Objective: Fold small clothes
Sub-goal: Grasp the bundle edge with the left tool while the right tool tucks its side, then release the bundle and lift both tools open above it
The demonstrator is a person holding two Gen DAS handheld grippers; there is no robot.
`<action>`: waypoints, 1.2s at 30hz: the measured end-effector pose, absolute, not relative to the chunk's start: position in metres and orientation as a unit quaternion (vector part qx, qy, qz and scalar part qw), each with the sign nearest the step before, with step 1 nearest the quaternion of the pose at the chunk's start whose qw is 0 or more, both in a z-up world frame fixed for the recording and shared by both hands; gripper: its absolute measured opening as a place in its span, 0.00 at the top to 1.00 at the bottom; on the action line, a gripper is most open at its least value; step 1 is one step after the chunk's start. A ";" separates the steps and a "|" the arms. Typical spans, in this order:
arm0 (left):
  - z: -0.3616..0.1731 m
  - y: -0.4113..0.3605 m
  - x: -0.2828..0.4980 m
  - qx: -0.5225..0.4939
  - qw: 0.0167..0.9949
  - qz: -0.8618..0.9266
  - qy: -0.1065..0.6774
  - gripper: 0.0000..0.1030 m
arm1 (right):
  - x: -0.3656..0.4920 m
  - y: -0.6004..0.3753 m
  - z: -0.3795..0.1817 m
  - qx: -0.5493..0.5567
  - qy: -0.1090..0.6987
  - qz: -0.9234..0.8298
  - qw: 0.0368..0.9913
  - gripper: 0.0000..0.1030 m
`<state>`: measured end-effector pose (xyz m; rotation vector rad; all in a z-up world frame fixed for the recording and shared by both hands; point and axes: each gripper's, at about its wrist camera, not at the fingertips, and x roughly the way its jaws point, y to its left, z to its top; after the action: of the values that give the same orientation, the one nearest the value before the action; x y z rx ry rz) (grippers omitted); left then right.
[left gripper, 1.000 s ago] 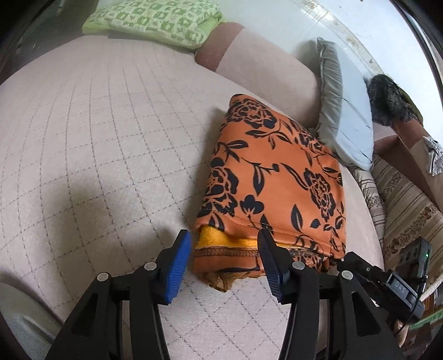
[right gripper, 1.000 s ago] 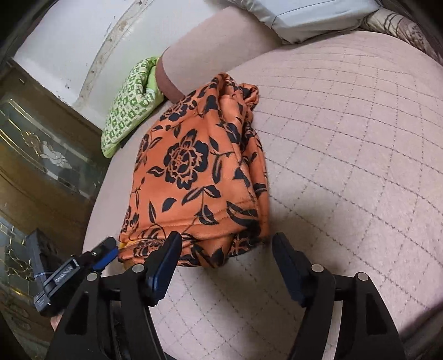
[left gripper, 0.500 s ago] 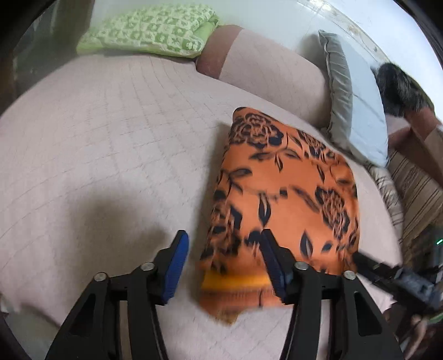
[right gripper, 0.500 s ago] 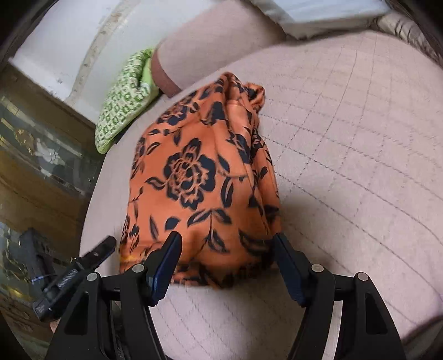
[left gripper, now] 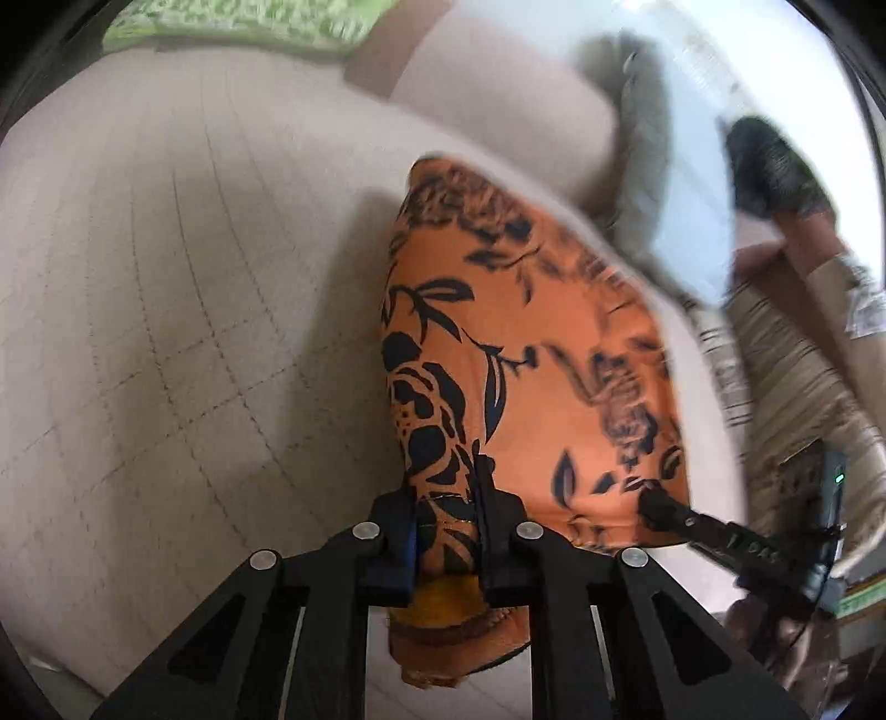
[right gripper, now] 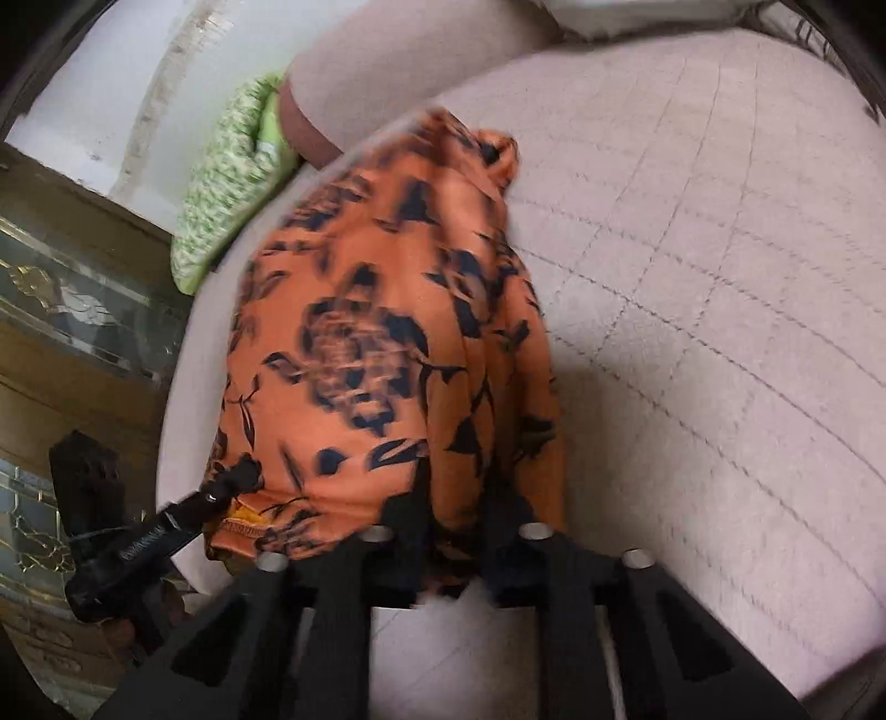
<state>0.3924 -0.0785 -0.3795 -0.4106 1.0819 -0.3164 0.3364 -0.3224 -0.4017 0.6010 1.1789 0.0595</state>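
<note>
An orange garment with a black flower print lies folded on the quilted beige bed cover. My left gripper is closing on the garment's near left corner, and the cloth bunches between its pads. In the right wrist view the same garment fills the middle. My right gripper is closing on its near right corner, with cloth pinched between the jaws. Each gripper shows in the other's view at the garment's near edge: the right one, the left one.
A green patterned pillow lies at the far end of the bed. A grey pillow and a dark furry thing sit to the right, above a striped cushion. A wooden cabinet with glass panels stands beside the bed.
Both grippers moved forward over the garment's near edge and closed from wide apart onto its two near corners. The cloth now bunches between the pads.
</note>
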 end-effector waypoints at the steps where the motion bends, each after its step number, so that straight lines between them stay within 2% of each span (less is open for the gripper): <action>1: -0.380 -0.079 0.386 -0.193 0.826 -0.151 0.507 0.88 | 0.329 -0.321 -0.393 0.281 0.534 0.028 0.797 0.90; 4: -0.397 -0.074 0.376 -0.194 0.823 -0.123 0.520 0.83 | 0.317 -0.313 -0.394 0.247 0.543 0.024 0.802 0.90; 6: -0.404 -0.061 0.374 -0.211 0.819 -0.109 0.522 0.70 | 0.310 -0.318 -0.401 0.279 0.540 0.032 0.794 0.75; 7: -0.404 -0.058 0.374 -0.217 0.818 -0.099 0.524 0.59 | 0.308 -0.319 -0.399 0.273 0.534 0.020 0.800 0.71; 8: -0.403 -0.056 0.374 -0.215 0.818 -0.091 0.525 0.53 | 0.305 -0.322 -0.392 0.261 0.521 0.001 0.813 0.62; 9: -0.399 -0.056 0.370 -0.198 0.831 -0.081 0.514 0.52 | 0.304 -0.323 -0.386 0.255 0.512 -0.008 0.820 0.48; 11: -0.392 -0.054 0.361 -0.182 0.849 -0.042 0.495 0.52 | 0.298 -0.328 -0.375 0.248 0.482 -0.016 0.840 0.30; 16: -0.371 -0.055 0.332 -0.175 0.864 -0.029 0.471 0.53 | 0.267 -0.343 -0.372 0.326 0.477 -0.023 0.816 0.30; 18: -0.356 -0.056 0.323 -0.206 0.856 -0.070 0.468 0.53 | 0.261 -0.338 -0.367 0.311 0.496 -0.016 0.811 0.31; 22: -0.326 -0.058 0.297 -0.193 0.867 -0.069 0.454 0.53 | 0.256 -0.321 -0.346 0.253 0.531 -0.023 0.808 0.30; 25: -0.293 -0.062 0.270 -0.190 0.878 -0.091 0.430 0.51 | 0.239 -0.316 -0.312 0.266 0.514 -0.030 0.815 0.30; 31: -0.241 -0.084 0.216 -0.096 0.910 -0.118 0.386 0.49 | 0.221 -0.294 -0.238 0.269 0.475 -0.010 0.838 0.30; 36: -0.238 -0.076 0.195 -0.097 0.907 -0.126 0.391 0.46 | 0.229 -0.282 -0.230 0.265 0.457 0.036 0.848 0.26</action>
<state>0.1955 -0.0765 -0.2377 -0.2011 0.8065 -0.2601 0.2294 -0.2822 -0.2302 0.5576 0.9633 0.0761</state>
